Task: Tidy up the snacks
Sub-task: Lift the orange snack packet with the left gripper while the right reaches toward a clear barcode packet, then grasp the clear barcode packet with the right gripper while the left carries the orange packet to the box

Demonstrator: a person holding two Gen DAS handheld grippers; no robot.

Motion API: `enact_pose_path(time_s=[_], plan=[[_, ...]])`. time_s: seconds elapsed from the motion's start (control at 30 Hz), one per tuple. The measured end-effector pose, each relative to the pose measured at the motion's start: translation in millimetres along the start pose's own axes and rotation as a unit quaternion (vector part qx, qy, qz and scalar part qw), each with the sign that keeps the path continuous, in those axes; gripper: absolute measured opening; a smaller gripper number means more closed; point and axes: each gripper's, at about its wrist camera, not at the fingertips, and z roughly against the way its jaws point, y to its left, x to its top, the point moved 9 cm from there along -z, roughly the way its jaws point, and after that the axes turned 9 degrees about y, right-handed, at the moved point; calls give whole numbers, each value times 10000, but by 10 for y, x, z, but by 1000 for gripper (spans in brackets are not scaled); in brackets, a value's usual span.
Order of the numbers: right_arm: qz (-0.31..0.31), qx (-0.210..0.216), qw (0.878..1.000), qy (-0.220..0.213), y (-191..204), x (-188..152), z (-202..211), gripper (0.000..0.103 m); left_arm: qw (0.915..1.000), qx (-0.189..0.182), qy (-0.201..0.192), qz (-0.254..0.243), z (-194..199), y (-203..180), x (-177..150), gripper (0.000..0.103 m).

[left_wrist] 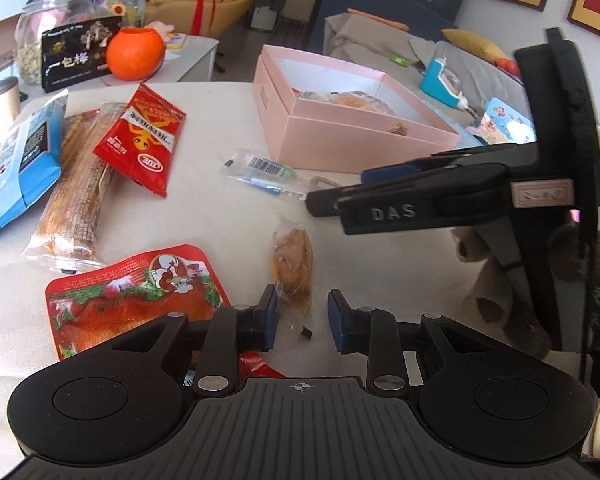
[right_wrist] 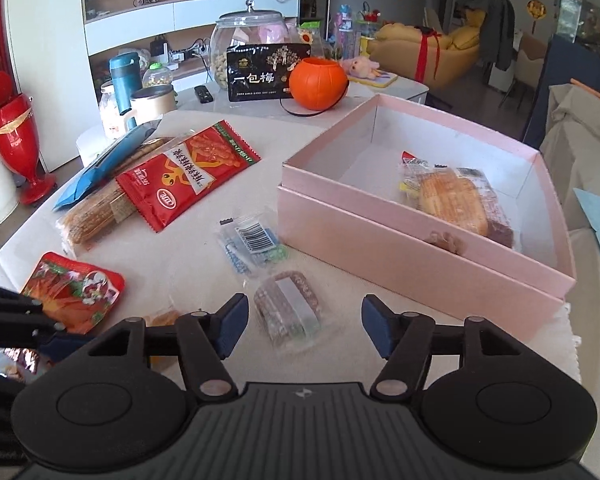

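A pink box (right_wrist: 400,240) stands open on the table and holds a few wrapped snacks (right_wrist: 456,196); it also shows in the left wrist view (left_wrist: 340,144). My left gripper (left_wrist: 302,320) is open, its pads on either side of the near end of a small clear-wrapped brown pastry (left_wrist: 293,268). My right gripper (right_wrist: 304,324) is open just short of a clear-wrapped dark snack bar (right_wrist: 287,308). In the left wrist view the right gripper (left_wrist: 380,196) reaches in from the right above the table.
Loose on the cloth: a red pouch (left_wrist: 139,292), a red peanut bag (right_wrist: 187,176), a long wafer pack (right_wrist: 99,216), a blue bag (left_wrist: 15,160), a clear barcode packet (right_wrist: 251,240). Behind stand an orange pumpkin cup (right_wrist: 318,84), a black plum box (right_wrist: 259,74), a glass jar (right_wrist: 243,40).
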Motion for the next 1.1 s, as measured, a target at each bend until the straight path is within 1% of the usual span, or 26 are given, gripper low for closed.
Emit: enact_pose_path(time_s=[0.07,0.1,0.13,0.17,0.2,0.23,0.33,0.43,0.53,0.67,0.8,0.97,1.03,1.07,1.1], plan=[[-151,175,9996,155,-7,54,-161,63,9999,20,51,-93,0,-11,1,31],[-254,210,9994,132,-5,71,-181,66,9999,23,78,-126,0,-14,1,31],[-271,242,9993,124,24,76,-176,62,9999,12,91,-121,0,-11,1,31],[-205,310,9992,144,76,63,-155,56,9999,-2,95,-93,-2,-5,5,31],[-124,376,9991,182,131,35,-127,46,9999,-16,103,-53,-6,4,16,31],[-63,398,9989,225,171,-4,-95,45,9999,-27,116,-29,-11,11,26,31],[71,217,9993,285,199,-182,24,45,9998,-58,178,24,-37,33,79,31],[-157,335,9988,326,96,-390,182,45,9997,-51,249,16,-77,34,142,31],[-369,260,9983,375,-39,-565,312,45,9996,-27,290,12,-127,33,209,31],[-508,179,9977,419,-155,-709,429,45,9995,-15,327,47,-165,39,259,31],[-488,41,9981,361,-181,-710,415,47,9995,-6,309,106,-158,53,249,30],[-467,1,9986,258,-137,-547,278,54,9994,-6,301,147,-153,60,243,30],[-443,-68,9987,225,-120,-479,220,54,9994,-6,300,149,-151,60,242,30],[-408,-126,9988,238,-101,-454,207,53,9994,-7,301,148,-150,60,242,30],[-366,-146,9989,246,-80,-443,212,42,9994,-5,304,148,-152,61,242,30]])
